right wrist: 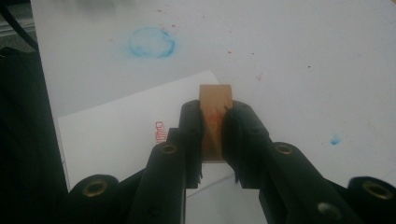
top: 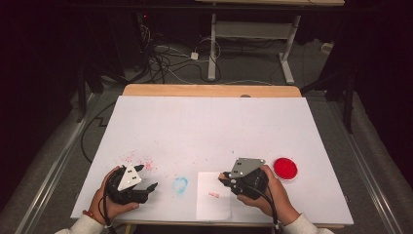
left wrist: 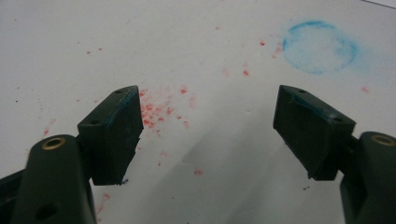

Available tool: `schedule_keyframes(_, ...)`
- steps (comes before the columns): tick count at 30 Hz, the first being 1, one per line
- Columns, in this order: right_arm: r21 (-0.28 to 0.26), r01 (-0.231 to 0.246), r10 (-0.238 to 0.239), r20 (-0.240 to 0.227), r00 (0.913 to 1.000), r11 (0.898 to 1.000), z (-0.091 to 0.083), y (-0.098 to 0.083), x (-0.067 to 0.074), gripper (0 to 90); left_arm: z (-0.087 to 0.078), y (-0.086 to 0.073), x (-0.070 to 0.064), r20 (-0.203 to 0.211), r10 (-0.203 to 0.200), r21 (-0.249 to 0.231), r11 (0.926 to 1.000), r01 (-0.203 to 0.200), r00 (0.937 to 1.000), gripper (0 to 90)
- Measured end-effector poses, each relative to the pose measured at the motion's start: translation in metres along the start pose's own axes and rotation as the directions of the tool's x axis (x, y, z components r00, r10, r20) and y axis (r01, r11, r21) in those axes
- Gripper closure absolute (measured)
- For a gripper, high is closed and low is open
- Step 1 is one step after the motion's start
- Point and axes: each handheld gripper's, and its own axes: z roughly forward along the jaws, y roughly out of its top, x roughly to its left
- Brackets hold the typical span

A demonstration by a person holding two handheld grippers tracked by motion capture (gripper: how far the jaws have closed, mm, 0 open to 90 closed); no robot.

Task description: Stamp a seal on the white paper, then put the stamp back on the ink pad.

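Note:
My right gripper (top: pixel 222 178) (right wrist: pixel 214 107) is shut on a small wooden stamp block (right wrist: pixel 215 122), which stands upright between the pads with red ink smears on its face. It hovers over the right edge of a white paper sheet (top: pixel 213 207) (right wrist: pixel 112 130) that bears a small red stamp print (top: pixel 213 194) (right wrist: pixel 160 131). A round red ink pad (top: pixel 285 168) lies just right of that hand. My left gripper (top: pixel 148 176) (left wrist: pixel 208 130) rests at the table's front left, open, with nothing between its fingers.
The table is covered by a large white sheet (top: pixel 209 126). A blue ring-shaped stain (top: pixel 180 184) (left wrist: pixel 320 46) (right wrist: pixel 152 42) sits between the two grippers. Red ink specks (top: pixel 141 158) (left wrist: pixel 159 112) are scattered ahead of the left gripper. The front edge is close to both hands.

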Motion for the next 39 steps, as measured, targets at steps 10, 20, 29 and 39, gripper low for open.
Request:
schedule_keyframes(10, -0.003, 0.003, -0.003, 0.012, 0.9999, 1.0, -0.004, 0.0, -0.004, 76.2, -0.001, -0.001, 0.0, -0.006, 0.001, 0.006, 1.0, -0.001, 1.0, 23.3)
schedule_keyframes(20, -0.013, -0.02, 0.021, 0.054, 0.9983, 1.0, -0.016, -0.006, -0.011, 76.1, -0.001, 0.0, -0.003, -0.008, 0.021, 0.014, 0.9997, -0.02, 0.9998, 23.2)
schedule_keyframes(29, -0.02, -0.035, 0.037, 0.084, 0.9958, 0.999, -0.024, -0.011, -0.019, 76.0, -0.001, 0.001, -0.003, -0.013, 0.021, 0.01, 0.9997, -0.021, 0.9997, 23.0)
schedule_keyframes(39, -0.018, -0.093, 0.095, 0.145, 0.9849, 0.995, -0.04, -0.027, -0.035, 75.9, 0.0, 0.002, -0.003, -0.014, 0.039, 0.017, 0.9991, -0.038, 0.9992, 22.9)
